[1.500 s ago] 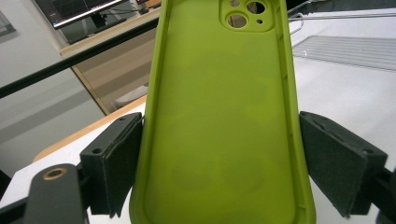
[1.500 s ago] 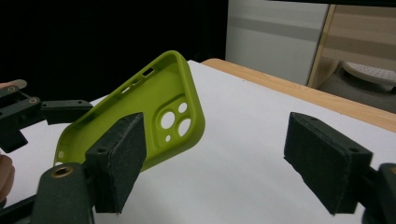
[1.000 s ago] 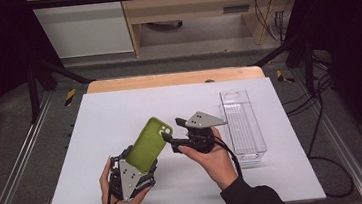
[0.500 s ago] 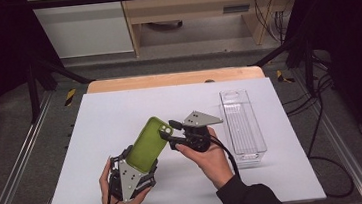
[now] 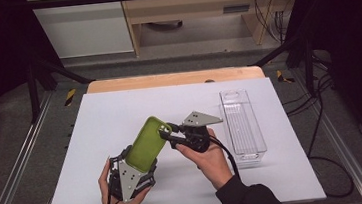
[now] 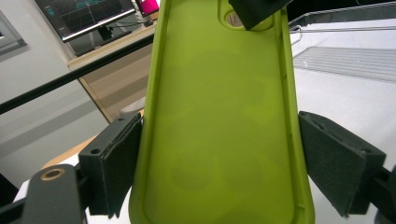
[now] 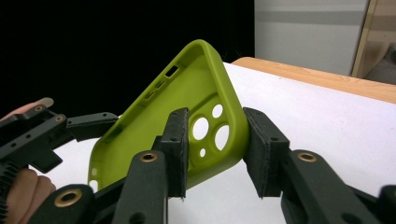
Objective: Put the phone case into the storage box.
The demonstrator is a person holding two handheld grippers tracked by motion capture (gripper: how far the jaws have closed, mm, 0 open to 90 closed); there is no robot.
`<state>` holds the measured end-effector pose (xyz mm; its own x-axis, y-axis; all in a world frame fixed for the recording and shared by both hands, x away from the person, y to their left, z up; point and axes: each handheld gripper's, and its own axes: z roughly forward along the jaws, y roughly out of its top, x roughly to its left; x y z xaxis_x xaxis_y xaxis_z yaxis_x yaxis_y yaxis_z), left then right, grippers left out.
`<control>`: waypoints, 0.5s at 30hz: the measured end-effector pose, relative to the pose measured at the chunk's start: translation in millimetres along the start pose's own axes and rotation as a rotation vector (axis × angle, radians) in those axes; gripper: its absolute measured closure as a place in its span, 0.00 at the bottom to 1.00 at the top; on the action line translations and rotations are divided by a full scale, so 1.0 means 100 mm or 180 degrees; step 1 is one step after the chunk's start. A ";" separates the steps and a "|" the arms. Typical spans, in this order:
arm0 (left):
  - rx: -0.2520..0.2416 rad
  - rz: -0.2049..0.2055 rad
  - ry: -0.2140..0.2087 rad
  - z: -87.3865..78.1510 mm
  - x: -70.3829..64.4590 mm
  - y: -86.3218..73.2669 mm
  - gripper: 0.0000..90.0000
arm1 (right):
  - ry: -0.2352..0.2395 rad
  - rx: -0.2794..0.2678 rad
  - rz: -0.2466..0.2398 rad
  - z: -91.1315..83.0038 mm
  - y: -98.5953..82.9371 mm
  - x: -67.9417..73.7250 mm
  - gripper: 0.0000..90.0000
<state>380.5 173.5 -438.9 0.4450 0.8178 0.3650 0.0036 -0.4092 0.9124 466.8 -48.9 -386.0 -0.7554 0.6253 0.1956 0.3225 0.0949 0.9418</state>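
In the lower middle of the high view, a person's two hands hold a lime-green phone case [image 5: 146,143] up above the white counter [image 5: 120,113], one gripper at each end. The left gripper [image 5: 134,171], in the lower left of that view, has its jaws closed on the case's lower part. In the left gripper view the case [image 6: 222,116] fills the centre of the frame, hollow side toward the camera, with a black pad pressed against each long edge.

The right gripper [image 5: 168,136] reaches in from the right of the high view and meets the case at its upper corner, by the camera cut-out. In the right gripper view its jaws [image 7: 215,149] straddle that corner of the case [image 7: 187,116]: the left one lies inside the shell over the lens holes, the right one against the outer edge, gripping the wall between them. The left gripper [image 7: 46,135] shows at the lower left of that frame.

A clear plastic tray [image 5: 244,126] stands on the counter at the right of the high view, apart from both hands.
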 end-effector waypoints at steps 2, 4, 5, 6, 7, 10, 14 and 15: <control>-0.0009 0.0003 0.0023 0.00 -0.01 -0.01 0.18 | 0.0002 -0.0005 0.0027 0.00 0.00 0.00 0.72; -0.0013 0.0004 0.0044 0.00 -0.02 -0.01 0.18 | 0.0027 -0.0019 0.0053 0.00 0.01 0.00 0.73; -0.0011 -0.0006 0.0048 0.00 -0.02 -0.01 0.18 | 0.0031 -0.0019 0.0061 0.00 0.01 0.00 0.74; -0.0008 -0.0007 0.0050 0.00 -0.02 -0.01 0.18 | 0.0029 -0.0021 0.0082 0.00 0.01 0.00 0.74; -0.0006 -0.0015 0.0050 0.00 -0.02 -0.01 0.18 | 0.0037 -0.0025 0.0091 0.00 0.01 0.00 0.75; 0.0001 -0.0035 0.0051 0.01 -0.02 -0.02 0.18 | 0.0056 -0.0041 0.0114 -0.01 0.02 0.00 0.77; 0.0029 -0.0067 0.0043 0.02 -0.01 -0.04 0.18 | 0.0048 -0.0054 0.0080 -0.01 0.03 0.03 0.79; 0.0040 -0.0075 0.0038 0.02 -0.01 -0.04 0.18 | 0.0045 -0.0054 0.0080 -0.01 0.03 0.03 0.79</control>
<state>382.1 173.8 -443.4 0.4339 0.8320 0.3456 0.0252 -0.3947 0.9185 464.7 -47.3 -382.2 -0.7551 0.6164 0.2231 0.3320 0.0661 0.9410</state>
